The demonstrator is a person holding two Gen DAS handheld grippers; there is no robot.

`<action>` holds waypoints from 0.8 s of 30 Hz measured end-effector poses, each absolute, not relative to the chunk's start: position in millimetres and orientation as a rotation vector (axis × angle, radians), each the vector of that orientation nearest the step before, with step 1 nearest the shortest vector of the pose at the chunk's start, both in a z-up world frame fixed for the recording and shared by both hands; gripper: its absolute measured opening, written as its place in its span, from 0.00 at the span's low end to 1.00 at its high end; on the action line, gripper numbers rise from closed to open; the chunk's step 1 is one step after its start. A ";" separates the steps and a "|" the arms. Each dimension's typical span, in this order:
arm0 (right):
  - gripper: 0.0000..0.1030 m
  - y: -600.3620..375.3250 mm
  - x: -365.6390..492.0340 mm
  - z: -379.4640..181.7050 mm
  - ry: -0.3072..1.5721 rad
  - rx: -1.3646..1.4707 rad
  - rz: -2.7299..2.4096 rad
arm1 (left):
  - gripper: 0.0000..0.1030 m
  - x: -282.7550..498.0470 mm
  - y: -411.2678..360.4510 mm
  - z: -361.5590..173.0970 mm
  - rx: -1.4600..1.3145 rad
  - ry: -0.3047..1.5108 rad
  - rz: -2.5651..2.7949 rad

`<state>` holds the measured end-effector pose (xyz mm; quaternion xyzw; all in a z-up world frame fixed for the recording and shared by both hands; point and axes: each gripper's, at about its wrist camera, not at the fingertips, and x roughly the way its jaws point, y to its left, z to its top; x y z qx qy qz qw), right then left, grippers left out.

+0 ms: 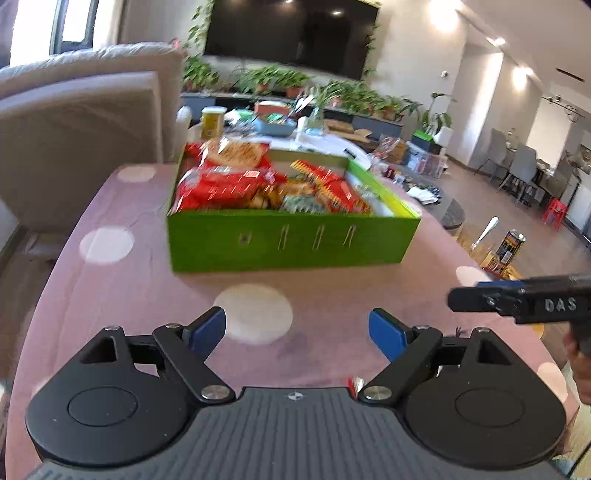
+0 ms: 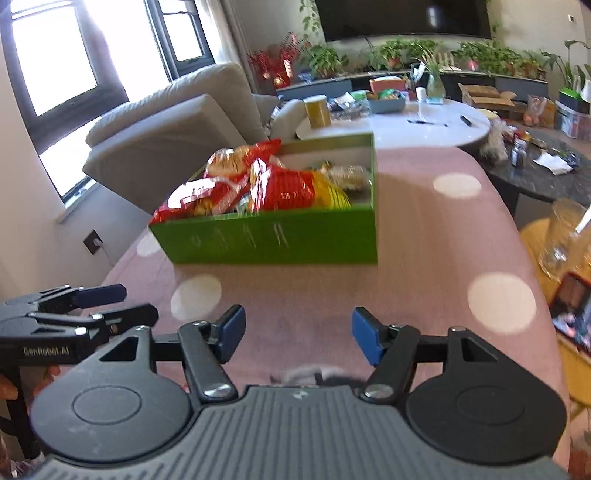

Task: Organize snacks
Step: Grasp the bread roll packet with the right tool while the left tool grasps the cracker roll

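- On the pink cloth with pale dots, a green box sits near the middle of the table, well ahead of both grippers.
- Snack packets fill the box: red bags toward its left side, yellow and mixed wrappers toward the right; details blurred.
- Left gripper: jaws spread wide, nothing between the blue pads, held over bare cloth short of the box.
- Right gripper: jaws likewise released and empty, also short of the box.
- Each gripper shows at the edge of the other's view; the two are side by side, apart.
- Beyond the box: a white round table cluttered with small items, a grey sofa to the left, potted plants under a dark wall screen.
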<state>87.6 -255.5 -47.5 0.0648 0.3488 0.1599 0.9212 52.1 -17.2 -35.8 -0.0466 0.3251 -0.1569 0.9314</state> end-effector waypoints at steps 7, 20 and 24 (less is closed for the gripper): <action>0.66 -261.5 56.5 -51.4 0.724 0.126 0.249 | 0.81 27.1 -7.6 -41.0 -0.144 0.715 -0.279; 0.73 -269.6 25.6 -76.7 0.752 0.123 0.167 | 0.81 -0.2 -34.0 -47.6 -0.181 0.800 -0.390; 0.75 -277.3 30.3 -83.8 0.774 0.170 0.157 | 0.81 7.4 -39.3 -54.8 -0.231 0.852 -0.395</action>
